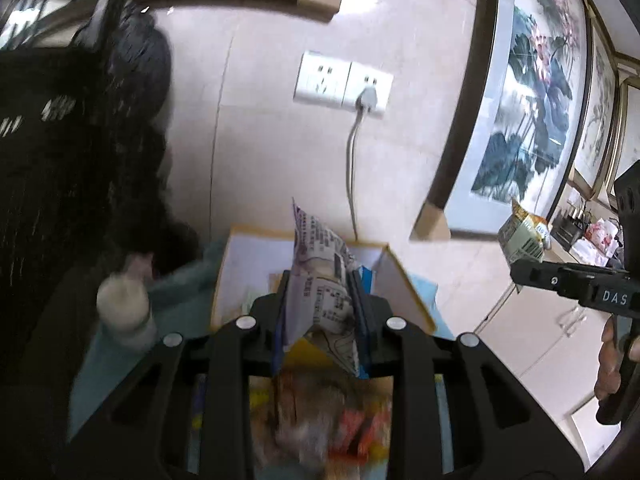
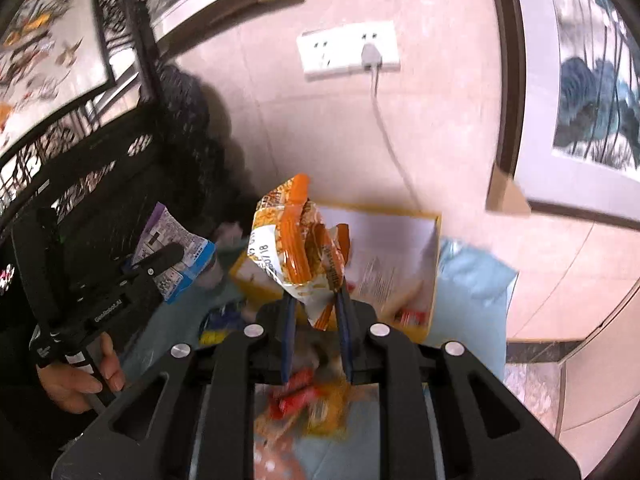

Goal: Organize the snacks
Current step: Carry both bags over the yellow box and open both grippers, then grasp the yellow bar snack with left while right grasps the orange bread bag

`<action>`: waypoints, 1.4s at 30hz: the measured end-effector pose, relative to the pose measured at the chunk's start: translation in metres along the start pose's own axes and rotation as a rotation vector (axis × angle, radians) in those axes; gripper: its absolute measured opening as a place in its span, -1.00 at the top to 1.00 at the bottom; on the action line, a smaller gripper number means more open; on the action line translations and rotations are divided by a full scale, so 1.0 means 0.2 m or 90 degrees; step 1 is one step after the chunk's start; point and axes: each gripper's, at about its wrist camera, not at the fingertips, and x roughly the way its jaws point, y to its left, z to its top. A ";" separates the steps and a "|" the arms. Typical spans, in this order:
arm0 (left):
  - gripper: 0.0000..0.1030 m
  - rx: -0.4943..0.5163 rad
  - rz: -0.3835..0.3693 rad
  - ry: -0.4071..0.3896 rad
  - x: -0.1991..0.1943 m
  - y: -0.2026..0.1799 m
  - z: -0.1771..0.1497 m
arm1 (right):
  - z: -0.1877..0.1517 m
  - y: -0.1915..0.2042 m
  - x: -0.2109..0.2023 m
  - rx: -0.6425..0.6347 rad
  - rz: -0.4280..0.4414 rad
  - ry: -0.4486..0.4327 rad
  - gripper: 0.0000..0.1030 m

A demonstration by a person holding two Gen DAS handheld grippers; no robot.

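Both hand-held grippers hold snack packets above a cluttered table set against a tiled wall. The left gripper (image 1: 320, 292) is clamped on a purple-and-white printed packet (image 1: 324, 272), which stands upright between its blue-padded fingers (image 1: 360, 300), over the near edge of an open yellow-rimmed box (image 1: 240, 264). The right gripper (image 2: 316, 304) is clamped on an orange-and-white crinkled packet (image 2: 296, 248), lifted clear of the table and in front of the same yellow-rimmed box (image 2: 400, 240). Seen from the right wrist, the left gripper (image 2: 176, 256) sits off to the left with its packet (image 2: 172, 240) raised beside a black slotted crate (image 2: 80, 184), the person's left hand (image 2: 80, 380) wrapped round the handle. From the left wrist, the right gripper (image 1: 516, 264) enters at the right edge carrying its packet (image 1: 520, 236), the right hand (image 1: 612, 360) partly visible below. More loose snacks (image 2: 304, 396), red and yellow and blurred, lie on the pale blue cloth (image 2: 468, 280) beneath the grippers. A pale bottle (image 1: 128, 312) stands left of the box. Behind, a white wall socket (image 1: 344, 84) carries a plug and trailing cable (image 1: 352, 160), flanked by framed ink paintings (image 1: 532, 100)
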 end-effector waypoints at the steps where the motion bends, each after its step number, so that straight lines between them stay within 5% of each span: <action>1: 0.48 0.007 -0.002 -0.004 0.03 -0.01 0.06 | 0.06 0.00 0.03 -0.001 -0.003 -0.005 0.64; 9: 0.35 0.057 0.026 -0.016 0.34 -0.08 0.36 | 0.34 -0.02 0.29 -0.014 -0.014 -0.016 0.59; 10: -0.39 0.059 0.035 -0.007 0.40 -0.07 0.37 | 0.35 -0.03 0.34 -0.013 -0.015 -0.002 0.47; 11: -0.84 0.056 0.045 0.009 0.45 -0.05 0.37 | 0.36 -0.05 0.40 -0.010 -0.029 0.019 -0.07; 12: -0.96 0.054 0.061 0.023 0.51 -0.03 0.35 | 0.35 -0.06 0.46 -0.004 -0.051 0.036 -0.28; 18: -0.96 0.044 0.096 0.066 0.55 0.15 0.11 | 0.11 -0.14 0.54 0.012 -0.060 0.072 -0.29; 28: -0.96 -0.071 0.157 0.172 0.43 0.51 -0.49 | -0.52 -0.12 0.57 0.056 -0.022 0.169 -0.29; 35: -0.96 -0.034 0.166 0.189 0.33 0.51 -0.72 | -0.85 -0.07 0.60 0.058 -0.035 0.237 -0.29; 42: -0.96 0.075 0.158 0.184 0.39 0.41 -0.73 | -0.99 -0.09 0.66 0.074 -0.071 0.270 -0.29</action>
